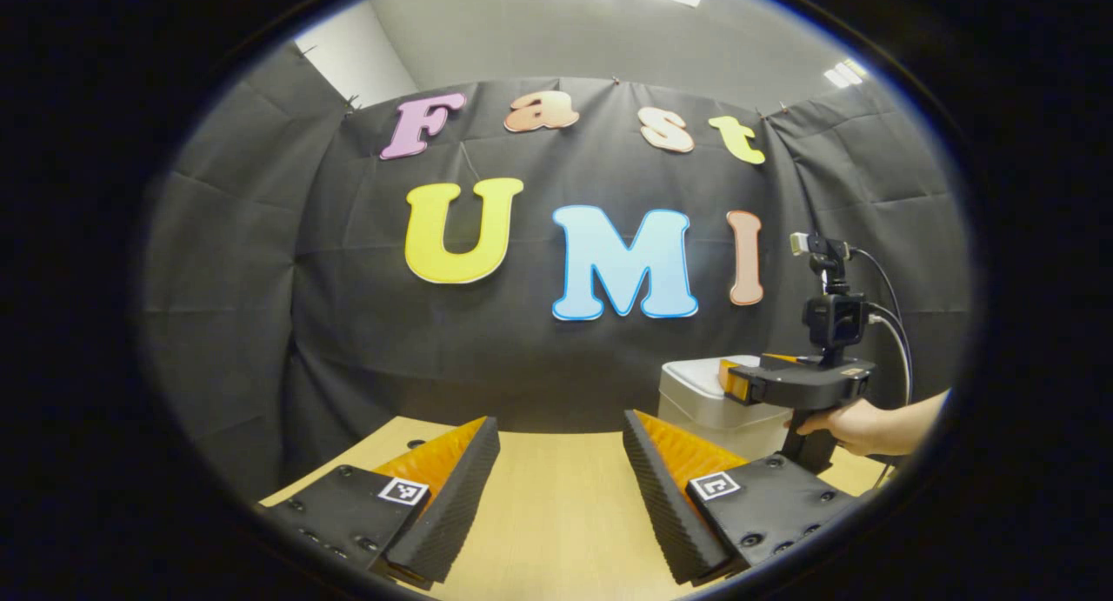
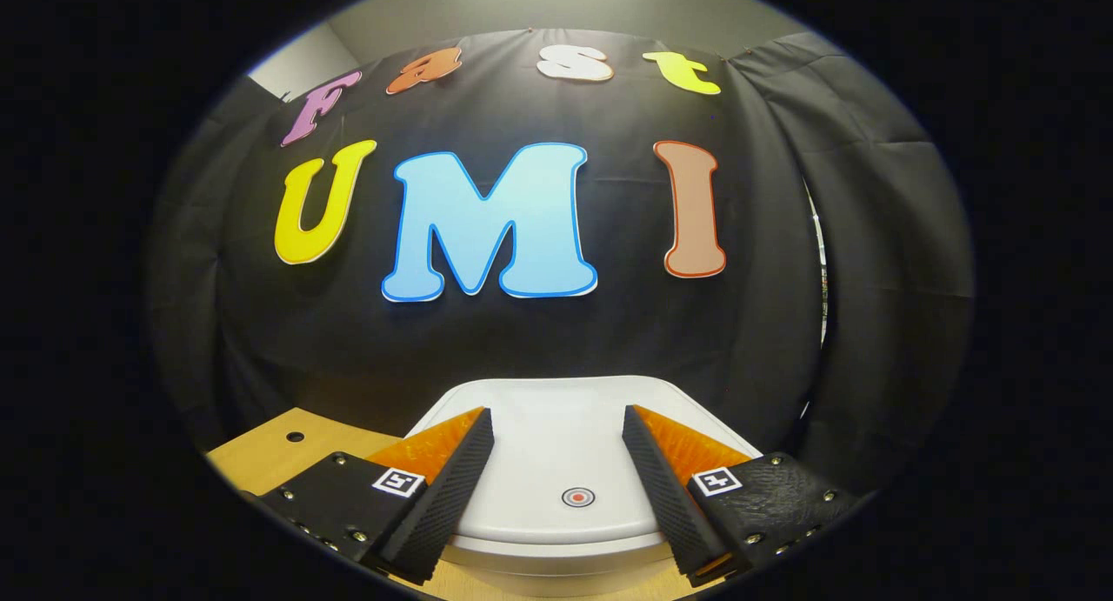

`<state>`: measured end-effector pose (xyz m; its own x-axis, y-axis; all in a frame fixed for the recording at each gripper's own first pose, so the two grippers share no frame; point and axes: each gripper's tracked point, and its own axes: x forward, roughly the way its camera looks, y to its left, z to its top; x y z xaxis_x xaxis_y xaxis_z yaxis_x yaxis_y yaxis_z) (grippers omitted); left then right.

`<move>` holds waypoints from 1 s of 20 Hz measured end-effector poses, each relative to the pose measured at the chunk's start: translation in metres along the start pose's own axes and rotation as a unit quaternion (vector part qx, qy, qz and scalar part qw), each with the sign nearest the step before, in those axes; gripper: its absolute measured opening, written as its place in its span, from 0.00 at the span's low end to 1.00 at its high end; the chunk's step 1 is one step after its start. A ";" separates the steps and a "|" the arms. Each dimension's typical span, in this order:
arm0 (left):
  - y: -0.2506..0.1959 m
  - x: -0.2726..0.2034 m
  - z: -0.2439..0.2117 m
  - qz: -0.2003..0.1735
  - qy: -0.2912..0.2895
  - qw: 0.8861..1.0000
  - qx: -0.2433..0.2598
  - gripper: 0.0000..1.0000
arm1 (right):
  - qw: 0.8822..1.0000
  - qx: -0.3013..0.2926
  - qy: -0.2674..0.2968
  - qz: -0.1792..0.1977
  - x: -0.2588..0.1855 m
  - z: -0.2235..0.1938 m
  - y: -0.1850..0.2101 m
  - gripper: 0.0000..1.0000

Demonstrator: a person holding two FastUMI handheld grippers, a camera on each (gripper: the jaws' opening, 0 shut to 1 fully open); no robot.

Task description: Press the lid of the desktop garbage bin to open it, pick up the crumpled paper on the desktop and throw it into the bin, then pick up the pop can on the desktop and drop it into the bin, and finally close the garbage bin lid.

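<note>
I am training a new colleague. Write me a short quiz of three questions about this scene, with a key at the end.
1. True or false: the lid of the garbage bin is already open.
2. Which tool hovers over the bin: A) the left tool, B) the right tool, C) both?
3. Fill in: the small round mark on the lid lies ______ the right tool's two fingers.

Key:
1. False: the lid lies flat and closed.
2. B: in the left gripper view a hand holds it above the bin, while the left tool is over the bare table.
3. Between: the fingers are spread wide apart, holding nothing.
</note>
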<state>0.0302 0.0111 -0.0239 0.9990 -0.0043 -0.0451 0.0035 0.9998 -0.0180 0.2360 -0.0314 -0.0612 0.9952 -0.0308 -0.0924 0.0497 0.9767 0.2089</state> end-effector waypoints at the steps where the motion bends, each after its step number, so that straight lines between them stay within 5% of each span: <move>1: 0.002 -0.004 0.003 0.004 -0.003 1.000 0.003 0.95 | 1.000 -0.001 0.003 0.000 -0.001 0.000 0.000 0.96; 6: 0.004 -0.010 0.012 0.020 -0.009 1.000 0.005 0.95 | 0.999 -0.038 0.013 -0.007 -0.022 0.006 -0.001 0.95; 11: -0.009 -0.012 0.010 0.021 -0.018 1.000 0.012 0.96 | 0.994 -0.106 -0.037 0.018 -0.075 0.035 0.010 0.94; 20: -0.005 -0.026 0.002 0.058 -0.024 0.998 -0.010 0.95 | 0.993 -0.066 -0.058 0.081 -0.163 0.057 0.023 0.95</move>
<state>0.0041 0.0067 -0.0210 0.9935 0.1137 0.0002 -0.1136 0.9929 -0.0363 0.0793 -0.0158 0.0139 0.9927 0.1115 0.0461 -0.1149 0.9901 0.0809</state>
